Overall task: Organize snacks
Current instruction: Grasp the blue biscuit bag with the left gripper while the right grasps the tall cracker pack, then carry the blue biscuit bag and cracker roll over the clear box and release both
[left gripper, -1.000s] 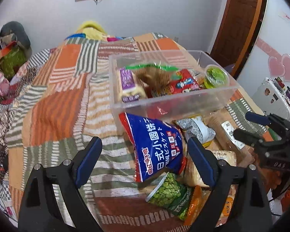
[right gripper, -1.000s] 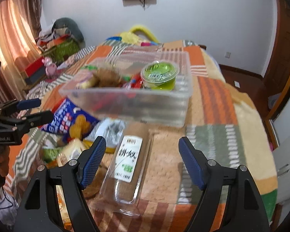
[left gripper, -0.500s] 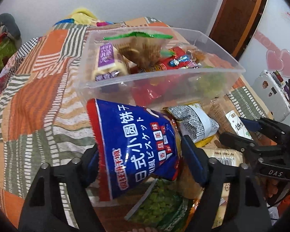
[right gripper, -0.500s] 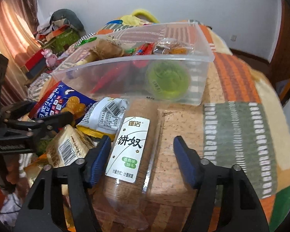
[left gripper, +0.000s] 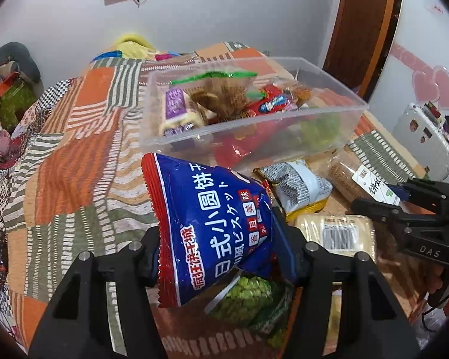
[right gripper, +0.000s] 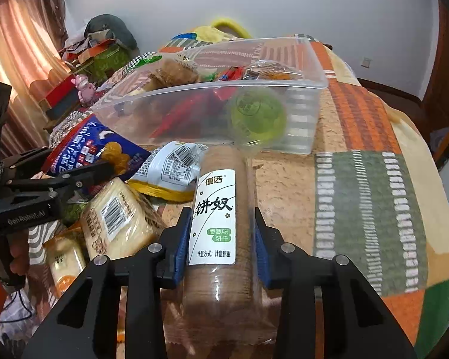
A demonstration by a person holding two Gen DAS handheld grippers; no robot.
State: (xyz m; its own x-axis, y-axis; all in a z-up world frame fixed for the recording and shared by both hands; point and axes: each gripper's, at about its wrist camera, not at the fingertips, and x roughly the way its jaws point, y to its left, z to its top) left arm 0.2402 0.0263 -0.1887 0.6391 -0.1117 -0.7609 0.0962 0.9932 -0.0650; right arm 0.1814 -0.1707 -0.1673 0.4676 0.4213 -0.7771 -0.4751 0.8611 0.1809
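Observation:
My left gripper [left gripper: 221, 248] is shut on a blue biscuit bag [left gripper: 212, 224] and holds it a little above the bed, just in front of the clear plastic bin [left gripper: 329, 110]. The bin holds several snacks, among them a green jelly cup [right gripper: 256, 115]. My right gripper [right gripper: 221, 233] is shut on a long clear pack of brown crackers with a white label [right gripper: 217, 218], which lies just in front of the bin. The blue bag [right gripper: 95, 152] and left gripper [right gripper: 60, 179] show at the left of the right wrist view.
Loose snacks lie in front of the bin: a grey-white packet [left gripper: 296, 185], a wrapped cracker block [left gripper: 335, 233], a green pea bag [left gripper: 248, 299]. The patchwork bedspread [left gripper: 74, 164] extends left. A white suitcase [left gripper: 419, 137] stands at the right. A door [left gripper: 365, 24] is behind.
Both grippers moved forward and closed: the left on the blue biscuit bag, lifting it, the right on the long cracker pack. The bin looks nearer.

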